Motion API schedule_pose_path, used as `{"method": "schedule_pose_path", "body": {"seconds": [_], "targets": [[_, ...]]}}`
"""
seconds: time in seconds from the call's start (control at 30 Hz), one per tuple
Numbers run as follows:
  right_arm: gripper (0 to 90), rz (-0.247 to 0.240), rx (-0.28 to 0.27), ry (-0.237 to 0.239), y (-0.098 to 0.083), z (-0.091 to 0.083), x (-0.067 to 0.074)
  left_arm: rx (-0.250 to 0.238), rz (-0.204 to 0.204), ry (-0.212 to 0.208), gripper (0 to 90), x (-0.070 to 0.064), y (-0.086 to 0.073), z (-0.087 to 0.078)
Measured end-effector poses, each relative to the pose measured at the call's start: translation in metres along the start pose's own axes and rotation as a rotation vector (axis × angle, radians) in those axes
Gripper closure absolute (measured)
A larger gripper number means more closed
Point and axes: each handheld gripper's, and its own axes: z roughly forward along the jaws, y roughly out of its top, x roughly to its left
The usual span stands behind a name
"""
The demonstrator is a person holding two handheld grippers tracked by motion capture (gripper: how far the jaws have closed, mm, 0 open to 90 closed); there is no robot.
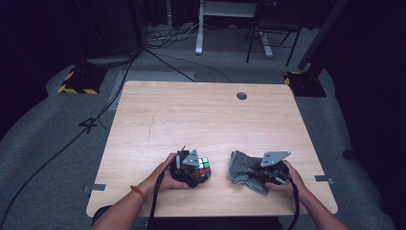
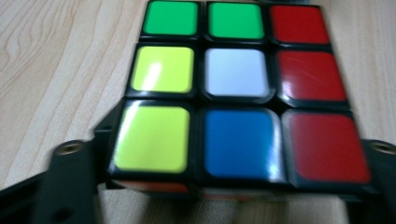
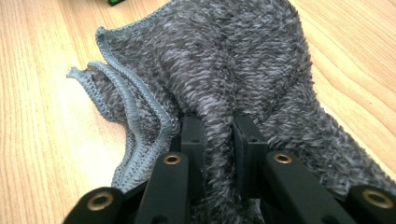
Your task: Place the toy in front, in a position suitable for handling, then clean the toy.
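2 hand-held grippers, each clamped on its own thing near the front edge of the tabletop point(image 1: 201, 115).

The left hand-held gripper point(image 1: 191, 168) has its jaws closed against 2 sides of the puzzle cube point(image 2: 238, 88); just right of the cube, the right hand-held gripper point(image 1: 268, 171) pinches a fold of the grey fleece cloth point(image 3: 224, 60), which lies bunched on the wood.

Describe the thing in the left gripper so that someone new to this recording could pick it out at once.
On the wooden table, look near the front edge, left of the grey fuzzy cloth. There the left gripper is shut on a puzzle cube with a black frame. Unlike the soft, plain grey cloth beside it, it is hard, square and bright: green, red, yellow, white and blue tiles on its upper face.
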Motion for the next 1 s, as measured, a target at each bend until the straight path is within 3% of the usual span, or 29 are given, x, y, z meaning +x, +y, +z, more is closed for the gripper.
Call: {"method": "schedule_pose_path", "body": {"seconds": [0.3, 0.53, 0.7, 0.8, 0.87, 1.0], "targets": [[80.1, -0.006, -0.021, -0.018, 0.003, 0.000, -0.002, 0.009, 0.001, 0.003, 33.4, -0.001, -0.001, -0.002], [80.0, 0.027, -0.047, -0.029, 0.004, -0.001, -0.005, 0.011, 0.009, -0.004, 33.5, 0.000, -0.001, -0.003], [80.1, 0.011, -0.065, -0.042, 0.009, -0.005, -0.005, 0.010, -0.005, -0.006, 33.6, -0.001, 0.000, -0.002], [80.1, 0.008, -0.078, -0.045, 0.011, -0.009, -0.006, 0.016, -0.013, -0.031, 33.7, 0.001, 0.004, 0.000], [80.1, 0.010, -0.095, -0.047, 0.013, -0.012, -0.007, 0.028, 0.014, -0.009, 33.7, 0.000, 0.008, -0.001], [80.1, 0.005, -0.135, -0.044, 0.020, -0.020, -0.009, -0.006, 0.017, 0.000, 33.8, 0.001, 0.019, -0.007]]}}
